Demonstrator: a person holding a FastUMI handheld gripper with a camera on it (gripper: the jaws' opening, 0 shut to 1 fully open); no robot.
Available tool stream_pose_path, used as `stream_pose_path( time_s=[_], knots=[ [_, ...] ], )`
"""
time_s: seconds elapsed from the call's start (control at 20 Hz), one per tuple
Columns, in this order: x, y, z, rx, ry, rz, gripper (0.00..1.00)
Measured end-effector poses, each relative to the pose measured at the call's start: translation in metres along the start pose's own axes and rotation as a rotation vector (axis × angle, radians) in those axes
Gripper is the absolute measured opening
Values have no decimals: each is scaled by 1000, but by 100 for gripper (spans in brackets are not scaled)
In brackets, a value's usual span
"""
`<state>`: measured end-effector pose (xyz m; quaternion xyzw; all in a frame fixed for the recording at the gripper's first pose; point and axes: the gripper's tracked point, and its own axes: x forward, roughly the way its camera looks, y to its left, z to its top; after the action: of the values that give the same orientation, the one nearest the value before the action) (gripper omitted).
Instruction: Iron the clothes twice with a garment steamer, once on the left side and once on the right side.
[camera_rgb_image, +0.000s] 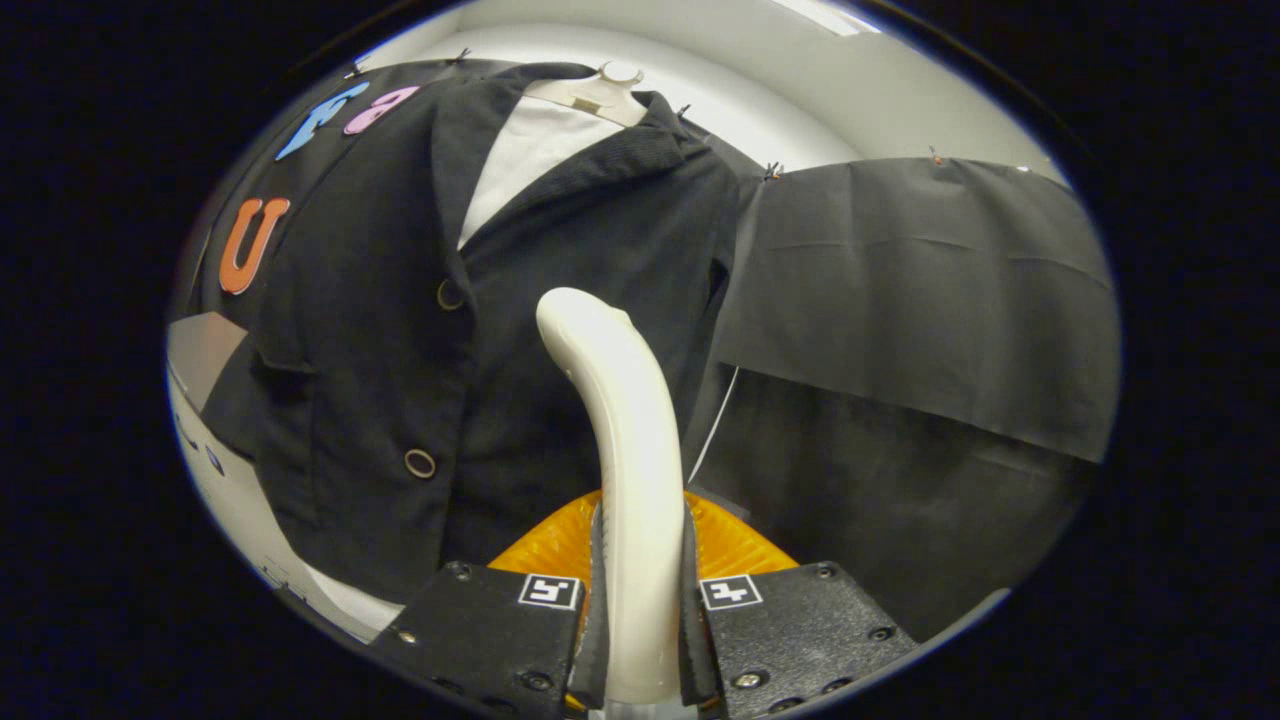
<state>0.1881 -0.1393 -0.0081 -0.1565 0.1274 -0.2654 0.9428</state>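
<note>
Steamer held upright in front of the hanging jacket.

The dark jacket (420, 330) hangs on a pale hanger (600, 90) over a white inner layer (520, 150), its two round buttons just left of the steamer. The gripper (640, 620) has its fingers clamped on either side of the cream garment steamer (620, 440), whose curved top rises before the jacket's right half, an orange part (730, 545) behind it. A thin white cord (715, 420) runs beside black cloth (920, 300).
</note>
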Motion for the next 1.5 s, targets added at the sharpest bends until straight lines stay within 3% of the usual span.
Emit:
stream_pose_path(
  time_s=[0.65, 1.1, 1.5],
  knots=[
    [-26, 32, -78, -55, 91, 13, 31],
    [-33, 41, -162, -85, 266, 21, 31],
    [-41, 49, -210, -80, 393, 55, 31]
  ],
)
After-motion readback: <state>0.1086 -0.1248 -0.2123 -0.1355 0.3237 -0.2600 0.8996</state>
